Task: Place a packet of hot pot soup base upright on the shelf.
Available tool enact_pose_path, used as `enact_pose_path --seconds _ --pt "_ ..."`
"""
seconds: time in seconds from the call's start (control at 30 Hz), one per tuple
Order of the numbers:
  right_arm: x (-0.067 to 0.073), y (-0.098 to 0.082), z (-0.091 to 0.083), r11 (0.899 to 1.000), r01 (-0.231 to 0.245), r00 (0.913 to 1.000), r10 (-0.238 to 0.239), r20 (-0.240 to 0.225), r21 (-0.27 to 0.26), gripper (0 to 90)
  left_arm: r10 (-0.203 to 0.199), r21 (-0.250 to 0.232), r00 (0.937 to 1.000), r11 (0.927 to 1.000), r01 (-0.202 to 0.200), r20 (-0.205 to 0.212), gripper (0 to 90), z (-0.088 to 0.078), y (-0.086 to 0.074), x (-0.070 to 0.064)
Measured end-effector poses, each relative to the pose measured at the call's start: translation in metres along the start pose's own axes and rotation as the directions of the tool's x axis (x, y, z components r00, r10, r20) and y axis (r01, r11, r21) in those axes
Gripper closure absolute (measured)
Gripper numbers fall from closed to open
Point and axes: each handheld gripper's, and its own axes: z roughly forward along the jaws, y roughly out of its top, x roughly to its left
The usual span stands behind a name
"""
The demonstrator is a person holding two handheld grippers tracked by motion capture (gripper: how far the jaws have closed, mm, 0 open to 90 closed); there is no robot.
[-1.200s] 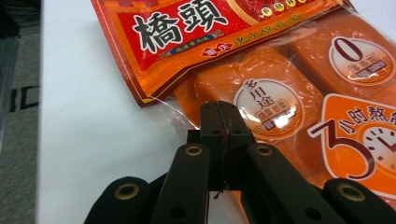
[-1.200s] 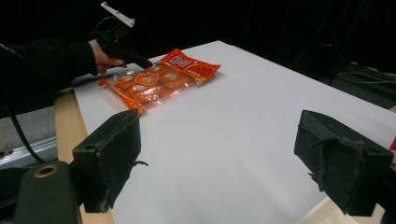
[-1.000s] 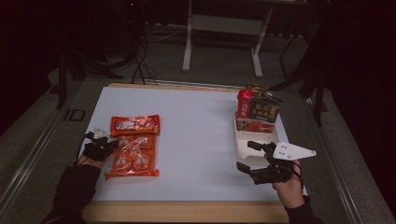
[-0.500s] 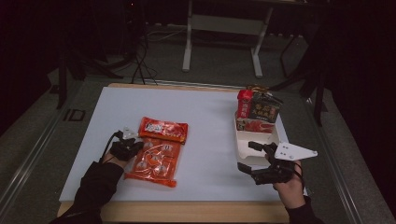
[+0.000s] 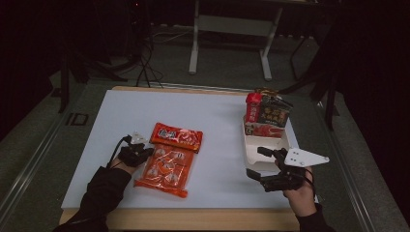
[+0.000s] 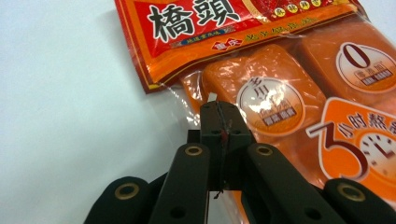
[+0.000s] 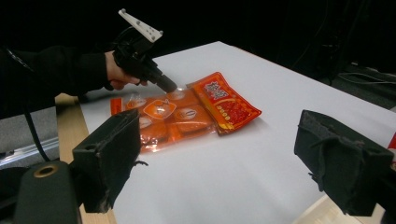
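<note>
Two grippers: my left gripper is pinched tight on the clear edge film of the orange pouch lying flat on the white table, soft, slippery, so I'd grab the seam; right gripper gapes empty.

The orange packet runs off the top, right and bottom edges of the left gripper view, its red header lettering cropped at the top. Where the left gripper pinches the clear film, the closed jaws cover the packet's edge. In the high view, print on the packet and on the dark boxes standing in the white tray is too small to read, and the boxes hide the tray's far end. The right gripper is cut off by the bottom edge of its own view, with both pads out of focus. Beyond the bench, the room is too dark to make out.
</note>
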Motion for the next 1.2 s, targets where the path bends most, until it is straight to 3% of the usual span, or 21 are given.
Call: enact_pose_path --seconds 0.4,0.67,0.83,1.0,1.1,1.2 --pt "0.001 0.000 0.000 1.000 0.000 1.0000 0.000 0.000 0.002 14.6 0.011 0.029 0.9992 0.9995 -0.012 0.038 90.0 -0.035 -0.024 -0.007" --pt "0.001 0.000 0.002 1.000 -0.002 1.0000 0.002 -0.004 0.007 14.6 0.023 0.059 0.9972 0.9979 -0.028 0.071 90.0 -0.028 -0.030 -0.014" --pt "0.002 -0.001 0.003 1.000 -0.004 1.0000 0.004 -0.006 0.012 14.5 0.003 0.065 0.9961 0.9978 -0.009 0.088 90.0 -0.026 -0.028 -0.018" --pt "0.002 0.000 0.004 1.000 -0.004 1.0000 0.004 -0.007 0.013 14.6 0.038 0.062 0.9903 0.9970 -0.047 0.134 90.0 -0.018 -0.021 -0.037" --pt "0.002 0.000 0.004 1.000 -0.001 1.0000 0.001 -0.007 0.013 14.5 0.047 0.057 0.9893 0.9968 -0.055 0.138 90.0 -0.014 -0.017 -0.045" --pt "0.003 0.000 0.002 1.000 0.000 1.0000 0.000 -0.005 0.011 14.5 0.076 0.054 0.9824 0.9948 -0.086 0.171 90.0 -0.006 -0.011 -0.061"
